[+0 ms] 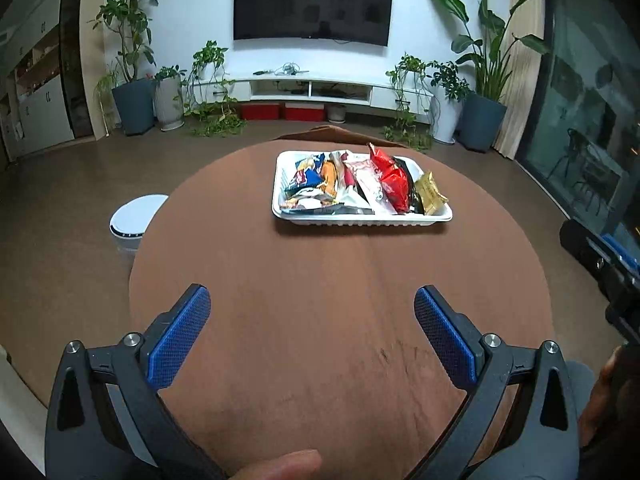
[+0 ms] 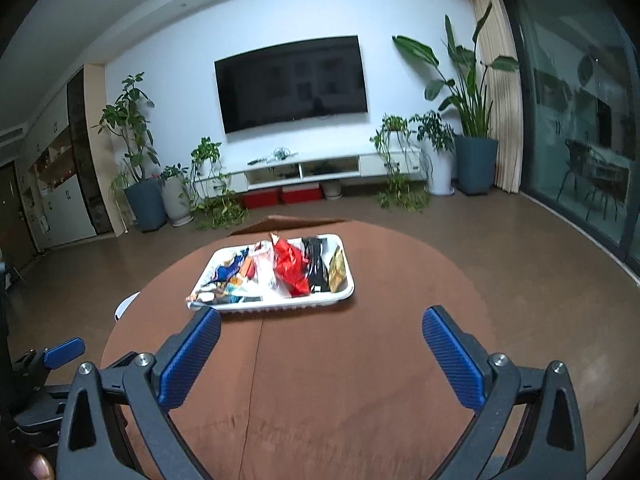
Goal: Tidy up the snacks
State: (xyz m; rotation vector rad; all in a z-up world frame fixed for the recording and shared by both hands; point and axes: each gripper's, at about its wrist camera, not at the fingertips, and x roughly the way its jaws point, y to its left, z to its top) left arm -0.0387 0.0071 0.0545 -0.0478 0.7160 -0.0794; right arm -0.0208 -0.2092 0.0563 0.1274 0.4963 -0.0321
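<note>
jaws wide and empty on both grippers above the bench (image 1: 320, 280), snacks (image 1: 390, 182) already in the white tray (image 1: 362, 219); next likely tidying them.

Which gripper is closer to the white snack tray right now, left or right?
Right, though only slightly. The right gripper hovers open just short of the white tray, its left fingertip near the tray's corner. The left gripper sits open farther back.
</note>
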